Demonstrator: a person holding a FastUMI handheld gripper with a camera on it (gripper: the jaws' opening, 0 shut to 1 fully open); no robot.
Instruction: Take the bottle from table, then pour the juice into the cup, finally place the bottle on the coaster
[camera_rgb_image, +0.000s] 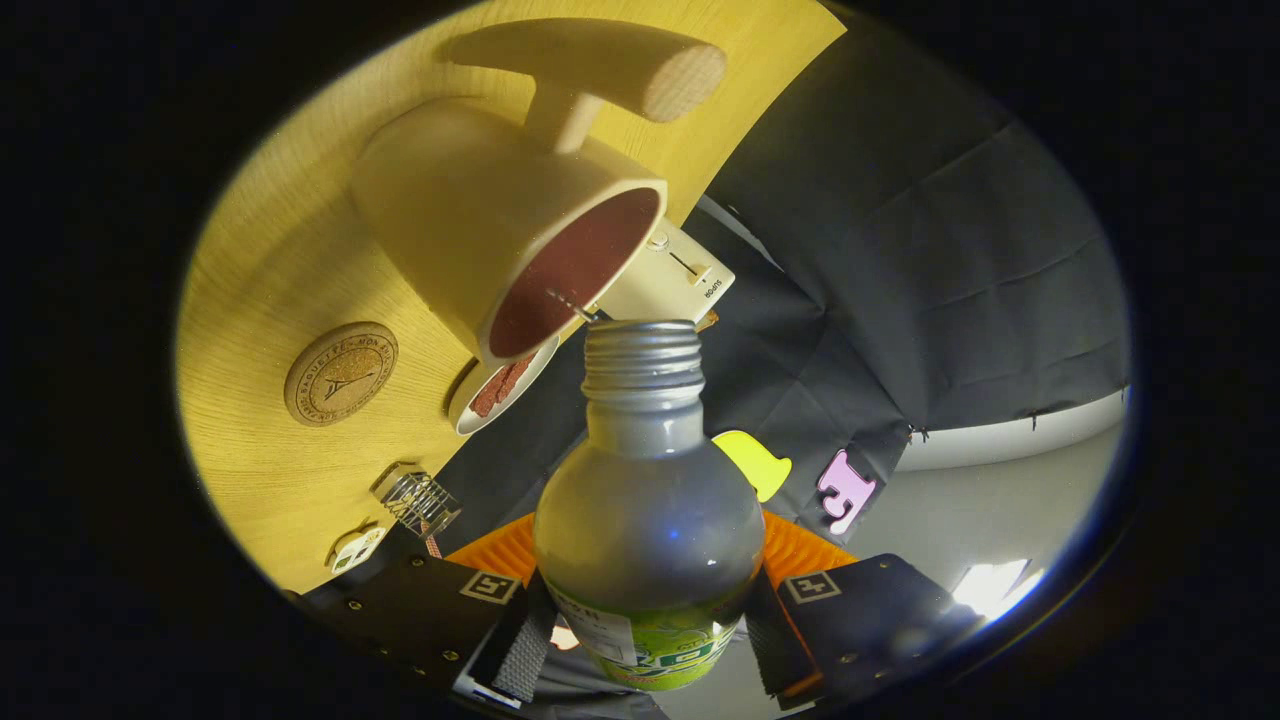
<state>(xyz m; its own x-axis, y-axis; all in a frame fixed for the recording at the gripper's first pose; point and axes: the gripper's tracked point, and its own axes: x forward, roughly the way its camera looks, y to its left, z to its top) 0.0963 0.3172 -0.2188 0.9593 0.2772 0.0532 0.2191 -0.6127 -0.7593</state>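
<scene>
My gripper (648, 610) is shut on a clear bottle (648, 520) with a green label; both fingers press its sides. The bottle is tipped over, its open threaded neck (640, 360) right at the rim of a cream cup (480, 215) with a dark red inside (575, 275) and a thick wooden handle (620, 65). The cup stands on the wooden table (270, 300). A round cork coaster (340, 373) lies on the table beside the cup, apart from it. I cannot tell whether liquid is flowing.
A small white dish (500, 385) with reddish pieces sits just by the cup near the table's edge. A white box with a slider (675, 280) lies behind the cup. A small clear ribbed item (415, 497) and a white tag (355, 550) rest near the fingers.
</scene>
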